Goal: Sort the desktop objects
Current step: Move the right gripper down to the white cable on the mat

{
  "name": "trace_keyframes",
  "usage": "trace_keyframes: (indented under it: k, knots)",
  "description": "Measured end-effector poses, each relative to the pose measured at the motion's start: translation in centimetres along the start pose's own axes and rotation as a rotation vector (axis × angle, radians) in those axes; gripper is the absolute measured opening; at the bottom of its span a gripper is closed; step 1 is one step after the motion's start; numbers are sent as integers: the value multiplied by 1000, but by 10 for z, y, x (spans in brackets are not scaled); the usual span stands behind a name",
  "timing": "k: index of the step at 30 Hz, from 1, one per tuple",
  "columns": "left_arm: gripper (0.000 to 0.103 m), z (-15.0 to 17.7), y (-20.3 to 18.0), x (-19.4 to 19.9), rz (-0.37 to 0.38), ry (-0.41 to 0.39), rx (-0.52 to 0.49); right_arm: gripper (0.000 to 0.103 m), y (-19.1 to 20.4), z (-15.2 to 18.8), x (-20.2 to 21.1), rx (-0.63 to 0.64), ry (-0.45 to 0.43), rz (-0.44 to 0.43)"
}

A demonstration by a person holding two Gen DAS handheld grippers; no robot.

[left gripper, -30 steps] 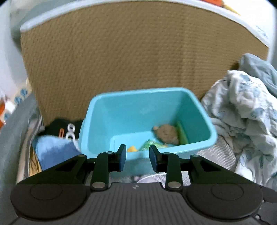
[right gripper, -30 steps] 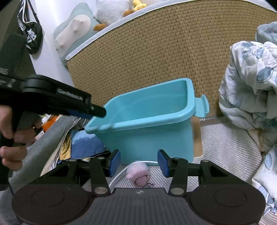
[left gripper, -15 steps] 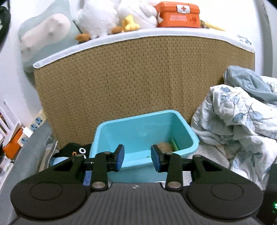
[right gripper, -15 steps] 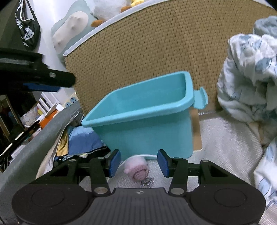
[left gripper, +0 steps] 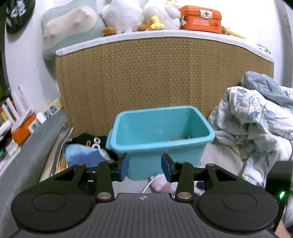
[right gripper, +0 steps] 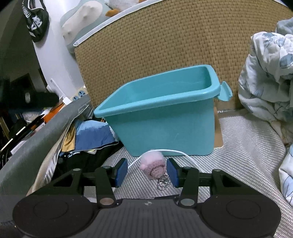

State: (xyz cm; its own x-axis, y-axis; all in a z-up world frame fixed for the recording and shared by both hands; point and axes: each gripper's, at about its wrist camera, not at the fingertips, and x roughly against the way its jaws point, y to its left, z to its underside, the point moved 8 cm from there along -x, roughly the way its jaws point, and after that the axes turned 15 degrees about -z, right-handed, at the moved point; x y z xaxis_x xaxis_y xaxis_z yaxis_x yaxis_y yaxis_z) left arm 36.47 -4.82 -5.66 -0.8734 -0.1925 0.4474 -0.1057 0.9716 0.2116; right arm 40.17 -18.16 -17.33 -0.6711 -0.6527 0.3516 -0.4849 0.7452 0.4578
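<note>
A teal plastic bin stands on the woven grey mat against a wicker headboard; some small items lie at its bottom in the left wrist view. A pink knitted keychain toy with metal rings lies on the mat just in front of the bin. My right gripper is open, its blue pads on either side of the toy, the right pad close to it. My left gripper is open and empty, held back from the bin and above the toy.
A white cable curves along the mat by the toy. Blue cloth and dark clutter lie left of the bin, a rumpled floral duvet on the right. The wicker headboard carries plush toys and an orange first-aid box.
My left gripper has pulled up and back from over the bin, which now looks smaller and farther. My right gripper has moved forward, so the pink toy now sits between its fingers.
</note>
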Motion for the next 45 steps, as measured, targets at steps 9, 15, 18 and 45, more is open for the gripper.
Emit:
trace_keyframes:
  k: [9, 15, 18, 45]
  knots:
    - [56, 42, 16, -24, -11, 29, 21, 51, 7, 7, 1, 29, 24, 10]
    - [56, 65, 15, -36, -37, 3, 0, 51, 9, 19, -8, 75, 62, 42]
    - [57, 76, 15, -43, -39, 0, 8, 51, 8, 23, -12, 89, 79, 56]
    - [58, 125, 10, -99, 85, 215, 109, 51, -53, 36, -26, -87, 150, 107]
